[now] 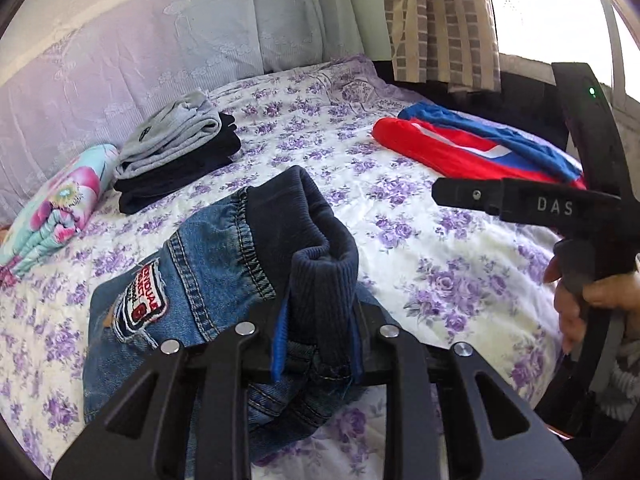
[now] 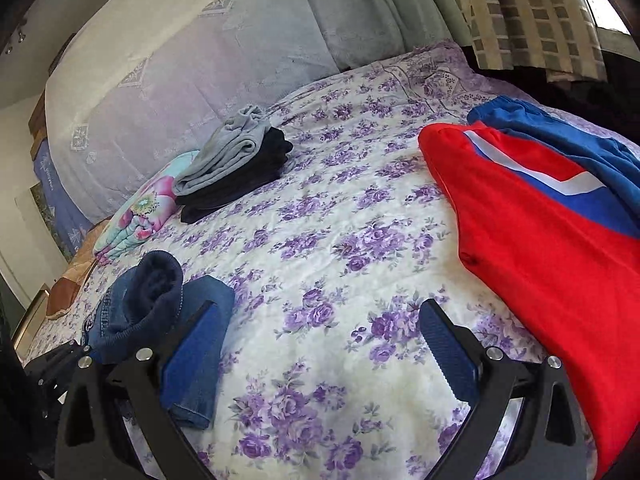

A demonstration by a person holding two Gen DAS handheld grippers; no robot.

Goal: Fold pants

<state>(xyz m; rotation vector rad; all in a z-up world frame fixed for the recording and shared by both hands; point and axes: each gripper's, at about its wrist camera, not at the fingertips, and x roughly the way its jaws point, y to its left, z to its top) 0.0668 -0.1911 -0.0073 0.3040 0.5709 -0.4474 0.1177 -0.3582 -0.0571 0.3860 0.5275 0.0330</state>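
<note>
I'm gripping the denim pants (image 1: 192, 280) with my left gripper (image 1: 318, 344) over the floral bedspread (image 2: 340, 240); my right gripper (image 2: 324, 356) is gaping, holding nothing.

Both wrist cameras looked low and close across the bed (image 2: 320, 240) toward its headboard edge, sharing the folded clothes stack (image 1: 176, 152) there.

Daylight poured in from the window (image 1: 560, 12) at the upper right, blown out to white glare. The bedspread (image 1: 320, 152) was brightly, evenly lit with soft shadows. Both fisheye views bent strongly toward dark vignetted corners; near edges looked slightly soft.
</note>
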